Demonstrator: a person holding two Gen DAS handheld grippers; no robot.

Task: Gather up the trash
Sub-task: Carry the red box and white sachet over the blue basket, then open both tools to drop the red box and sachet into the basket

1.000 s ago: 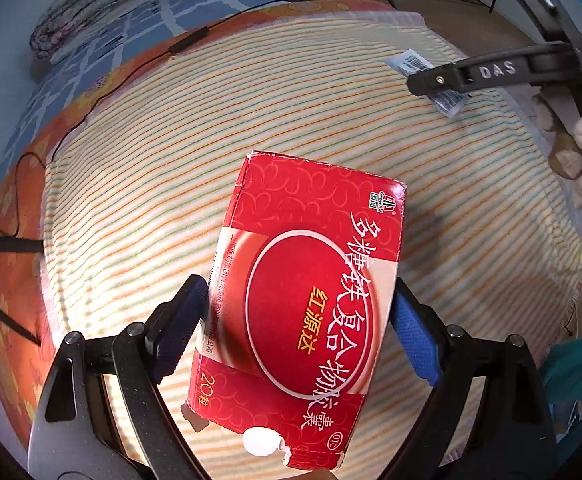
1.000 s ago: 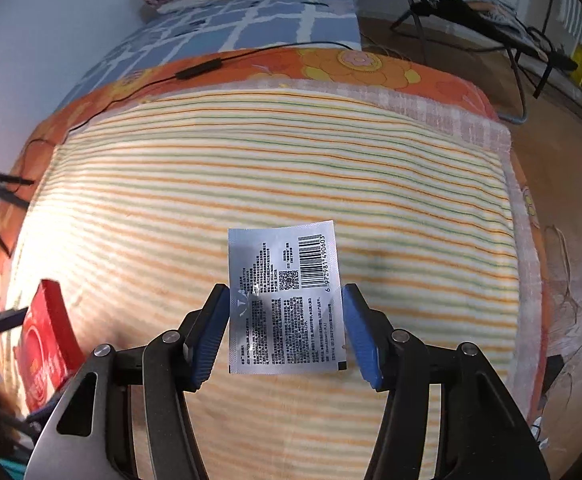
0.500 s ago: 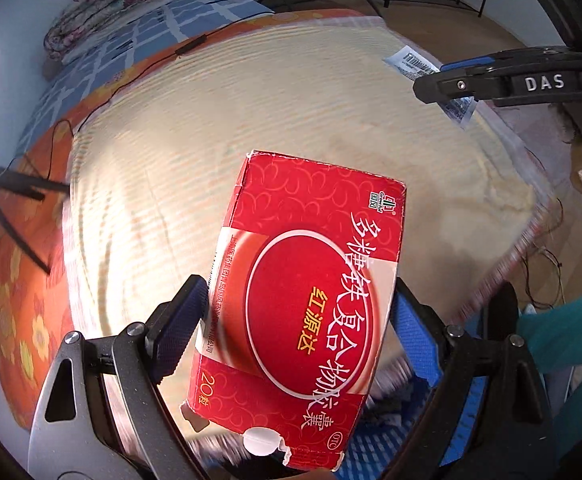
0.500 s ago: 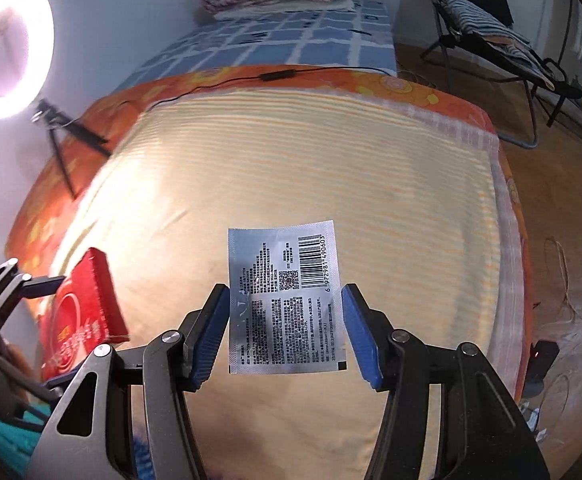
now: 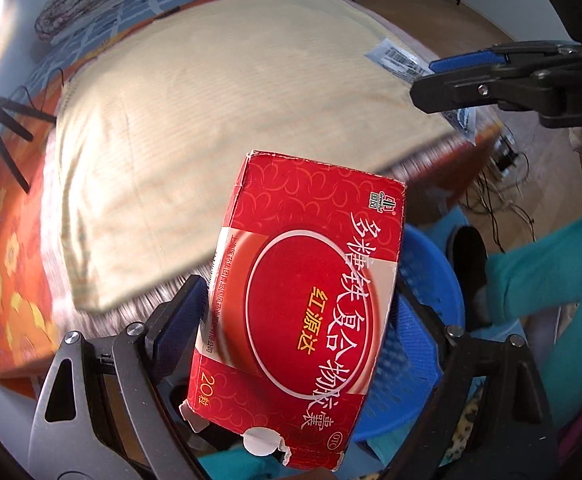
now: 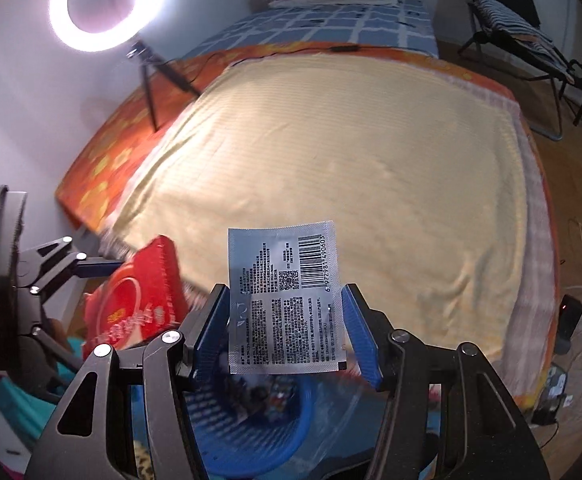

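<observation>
Both grippers pulled back off bed point(image 6: 351, 152), over blue basket point(image 5: 431, 344)

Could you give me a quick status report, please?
Left gripper shut on red cardboard medicine box. Right gripper shut on silver foil sachet. Both above blue plastic basket. Nothing in the way.

red box point(image 5: 303, 280): "红源达", "OTC", "20粒" | sachet point(image 6: 285, 298): barcode "6972981490603"
</observation>
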